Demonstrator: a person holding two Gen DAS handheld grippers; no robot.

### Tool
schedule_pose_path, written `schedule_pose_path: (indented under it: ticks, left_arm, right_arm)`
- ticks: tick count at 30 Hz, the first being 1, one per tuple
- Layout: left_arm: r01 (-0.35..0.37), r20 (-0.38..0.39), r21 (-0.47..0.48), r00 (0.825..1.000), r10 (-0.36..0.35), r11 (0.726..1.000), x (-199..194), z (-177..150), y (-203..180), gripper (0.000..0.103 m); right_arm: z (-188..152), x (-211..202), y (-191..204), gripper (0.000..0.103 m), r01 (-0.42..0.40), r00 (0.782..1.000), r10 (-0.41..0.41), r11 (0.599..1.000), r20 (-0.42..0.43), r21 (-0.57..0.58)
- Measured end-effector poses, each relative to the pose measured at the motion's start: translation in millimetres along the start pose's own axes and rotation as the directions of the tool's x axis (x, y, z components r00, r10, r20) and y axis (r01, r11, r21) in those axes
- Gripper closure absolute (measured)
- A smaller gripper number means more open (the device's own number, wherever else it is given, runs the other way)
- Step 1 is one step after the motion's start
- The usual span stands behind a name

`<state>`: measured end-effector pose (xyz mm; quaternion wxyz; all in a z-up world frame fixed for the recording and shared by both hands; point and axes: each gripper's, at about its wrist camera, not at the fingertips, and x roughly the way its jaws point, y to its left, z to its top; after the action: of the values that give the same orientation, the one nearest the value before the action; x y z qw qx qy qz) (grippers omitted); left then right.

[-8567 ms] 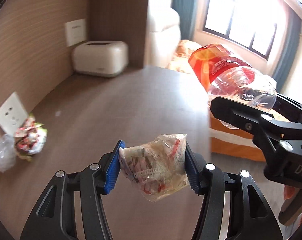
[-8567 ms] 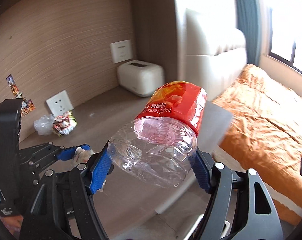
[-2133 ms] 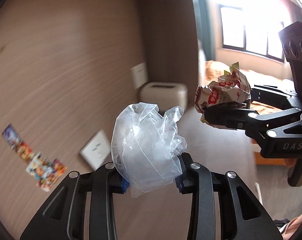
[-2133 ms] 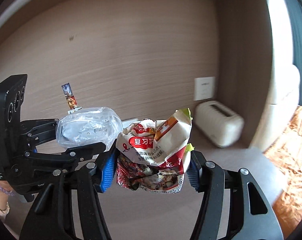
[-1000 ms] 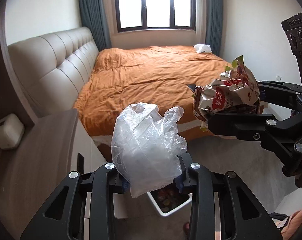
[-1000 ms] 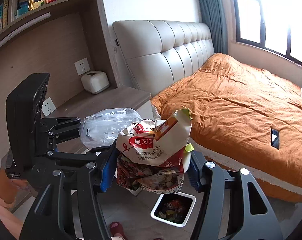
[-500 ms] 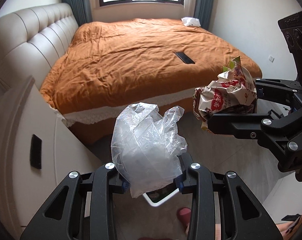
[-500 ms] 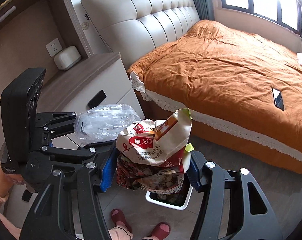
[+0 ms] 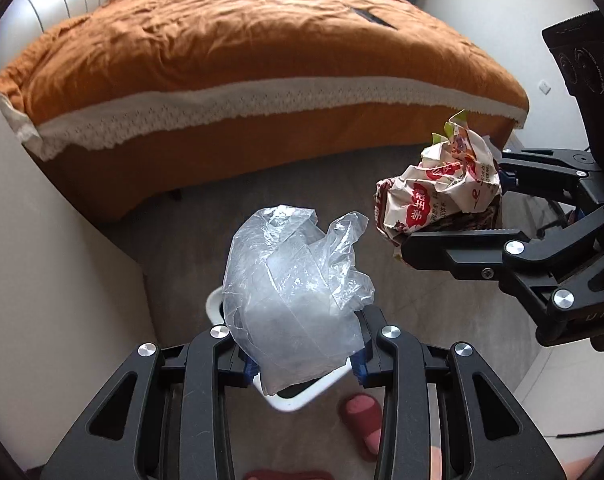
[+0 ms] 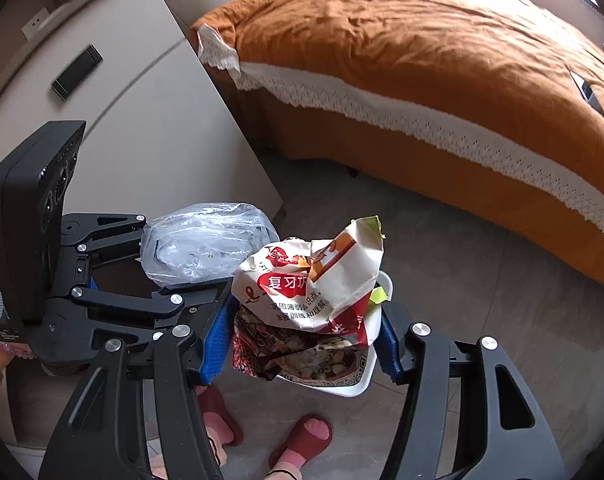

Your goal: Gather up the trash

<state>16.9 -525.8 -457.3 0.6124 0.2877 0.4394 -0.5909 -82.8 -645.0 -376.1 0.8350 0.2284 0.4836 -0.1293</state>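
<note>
**Two pieces of soft trash held above the floor bin**

The left gripper (image 9: pixel 302 354) is clamped narrowly on a crumpled clear plastic bag (image 9: pixel 294 280), the blue pads pinching its lower part while the rest billows up and forward, free of the jaws. The right gripper (image 10: pixel 303 344) is closed at a medium width on a crushed printed snack wrapper (image 10: pixel 309 300), gripped across its middle with its torn top standing above the pads. Both items hang over the white trash bin (image 9: pixel 292 402), which stands on the grey floor (image 9: pixel 441 320) just beside a pale cabinet (image 9: pixel 62 260) on the left; the orange-covered bed (image 9: pixel 242 48) fills the far side of the scene. In the right wrist view the bin's rim (image 10: pixel 341 392) shows directly below the wrapper. The person's red slippers (image 10: pixel 302 440) stand near the bin.

Handling, as a judgement: both items are very light and soft, with no stiffness to resist the pads. The bag film is slick and may cling to a pad or drift sideways when let go, so it is best released low and centred over the bin mouth. The wrapper, creased and somewhat springier, holds its bundled shape and should drop more directly; a grip across its bunched middle suits it.
</note>
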Motion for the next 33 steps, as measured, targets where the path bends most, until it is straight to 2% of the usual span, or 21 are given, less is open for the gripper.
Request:
schedule_pose_path:
  ticks: [4, 5, 6, 7, 8, 12, 16, 22, 26, 30, 33]
  left_arm:
    - [0.041, -0.044, -0.019, 0.998, -0.042, 0.999, 47.4, -20.4, 8.7, 0.068]
    - [0.052, -0.056, -0.03, 0.997, -0.054, 0.998, 59.0, -25.9, 11.8, 0.062]
    - [0.074, -0.067, -0.047, 0.995, -0.077, 0.996, 71.3, -32.3, 16.3, 0.036]
    - [0.082, -0.078, -0.063, 0.993, -0.087, 0.995, 81.5, -36.2, 20.5, 0.013]
    - [0.094, -0.09, -0.084, 0.991, -0.101, 0.992, 94.3, -42.7, 26.0, 0.004]
    - [0.09, -0.141, -0.098, 0.985, -0.103, 0.991, 114.0, -57.6, 33.1, 0.005]
    - [0.086, -0.135, -0.068, 0.986, -0.095, 0.994, 99.9, -57.6, 34.6, 0.005]
    - [0.078, -0.118, -0.045, 0.99, -0.083, 0.996, 66.4, -48.0, 34.9, 0.005]
    - [0.05, -0.086, -0.013, 0.995, -0.051, 0.999, 25.6, -35.7, 26.2, 0.005]
    - [-0.033, -0.042, 0.03, 0.999, 0.034, 0.999, -32.1, -18.8, 8.5, 0.005]
    - [-0.091, 0.007, -0.007, 0.996, 0.091, 0.996, -80.5, -9.1, 1.4, 0.005]
  right_arm:
    - [-18.5, 51.9, -12.8, 0.041, 0.006, 0.999, -0.006, 1.0, -0.042, -0.015]
    - [-22.2, 62.8, -16.1, 0.04, -0.004, 0.999, 0.003, 1.0, -0.049, -0.011]
    - [-26.2, 75.8, -20.1, 0.034, -0.021, 0.998, 0.021, 1.0, -0.06, -0.001]
    - [-30.1, 87.2, -24.2, 0.017, -0.041, 0.996, 0.041, 0.999, -0.075, 0.004]
    - [-33.1, 98.4, -27.4, 0.004, -0.052, 0.995, 0.052, 0.999, -0.087, 0.007]
    - [-41.9, 137.7, -45.9, 0.004, -0.08, 0.98, 0.087, 0.996, -0.177, 0.047]
    - [-40.0, 132.8, -51.2, 0.004, -0.075, 0.981, 0.085, 0.995, -0.176, 0.064]
    - [-27.2, 98.2, -47.0, 0.004, -0.079, 0.985, 0.092, 0.993, -0.145, 0.092]
    - [-11.3, 65.5, -31.5, 0.004, -0.094, 0.988, 0.106, 0.99, -0.114, 0.106]
    - [4.5, 19.0, -1.6, 0.004, -0.117, 0.99, 0.124, 0.989, -0.063, 0.094]
    - [18.5, -26.2, 25.2, 0.004, -0.12, 0.993, 0.12, 0.991, 0.003, 0.067]
